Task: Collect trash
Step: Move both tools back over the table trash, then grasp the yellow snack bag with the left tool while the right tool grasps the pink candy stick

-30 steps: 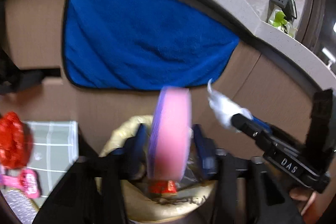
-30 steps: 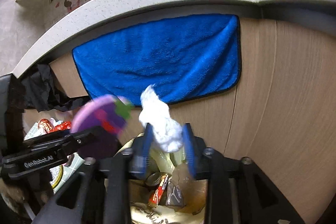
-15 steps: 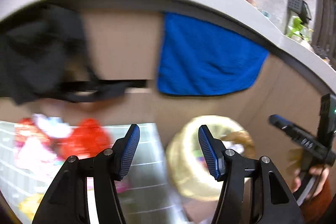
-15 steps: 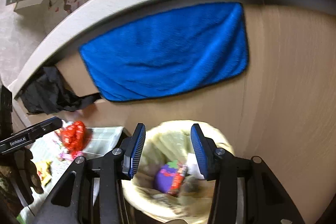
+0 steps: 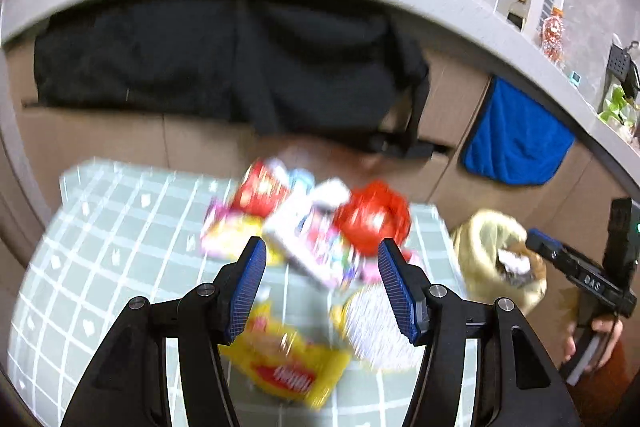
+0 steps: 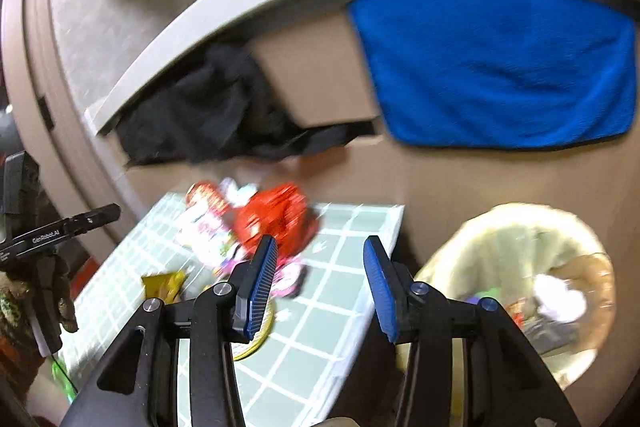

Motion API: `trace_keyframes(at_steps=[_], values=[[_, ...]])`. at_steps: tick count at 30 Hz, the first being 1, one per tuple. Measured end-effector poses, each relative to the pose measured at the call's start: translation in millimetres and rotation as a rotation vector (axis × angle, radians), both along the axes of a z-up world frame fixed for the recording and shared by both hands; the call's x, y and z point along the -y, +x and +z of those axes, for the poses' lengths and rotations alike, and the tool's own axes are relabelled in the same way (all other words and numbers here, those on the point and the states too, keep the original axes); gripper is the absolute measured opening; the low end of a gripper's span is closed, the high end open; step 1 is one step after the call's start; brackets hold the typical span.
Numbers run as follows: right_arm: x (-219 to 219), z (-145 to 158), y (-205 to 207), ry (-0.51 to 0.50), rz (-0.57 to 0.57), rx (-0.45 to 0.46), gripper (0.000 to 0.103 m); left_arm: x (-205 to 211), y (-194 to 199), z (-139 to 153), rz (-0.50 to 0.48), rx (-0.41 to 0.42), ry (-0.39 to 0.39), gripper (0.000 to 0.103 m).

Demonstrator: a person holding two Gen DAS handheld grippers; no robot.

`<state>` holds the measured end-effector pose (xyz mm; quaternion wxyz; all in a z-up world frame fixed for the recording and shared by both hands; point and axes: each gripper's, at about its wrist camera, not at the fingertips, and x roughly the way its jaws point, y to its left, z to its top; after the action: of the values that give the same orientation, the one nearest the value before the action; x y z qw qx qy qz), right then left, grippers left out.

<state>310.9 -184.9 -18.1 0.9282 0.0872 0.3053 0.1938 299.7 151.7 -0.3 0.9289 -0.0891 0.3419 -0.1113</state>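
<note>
- Fingers (image 5: 245,287) of the left gripper (image 5: 322,285) stand wide, empty, above the wrappers (image 5: 308,227) piled on the checked bench (image 5: 120,211).
- Wrappers look light, crinkly, slippery; pinch a crumpled edge.
- Right gripper (image 6: 320,285) is also spread wide, holding nothing, between bench and trash bag (image 6: 516,227).

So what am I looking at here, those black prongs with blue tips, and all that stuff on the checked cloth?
Those prongs are hand-held grabbing tools; a person carries one in each hand, each with a camera looking along its fingers. One picture is from the left tool, the other from the right tool. Both are open and hold nothing. On the checked cloth lies blurred trash: a red wrapper, a yellow packet. Beside the table stands a lined bin with trash already inside.
</note>
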Motion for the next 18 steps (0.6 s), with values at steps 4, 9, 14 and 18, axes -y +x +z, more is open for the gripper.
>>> trace_keyframes(at_steps=[4,9,14,18], values=[[-29,-12,-10,-0.058,0.043,-0.019,0.043,-24,-16,-39,0.051,-0.083,-0.043,0.059],[-37,-25,-18,-0.087,0.043,-0.048,0.043,-42,-12,-87,0.154,-0.238,-0.149,0.059],[-42,-33,-19,-0.079,0.042,-0.092,0.043,-31,3,-114,0.190,-0.299,-0.179,0.059],[-51,-33,-22,-0.116,0.045,-0.088,0.043,-19,13,-114,0.225,-0.269,-0.079,0.032]])
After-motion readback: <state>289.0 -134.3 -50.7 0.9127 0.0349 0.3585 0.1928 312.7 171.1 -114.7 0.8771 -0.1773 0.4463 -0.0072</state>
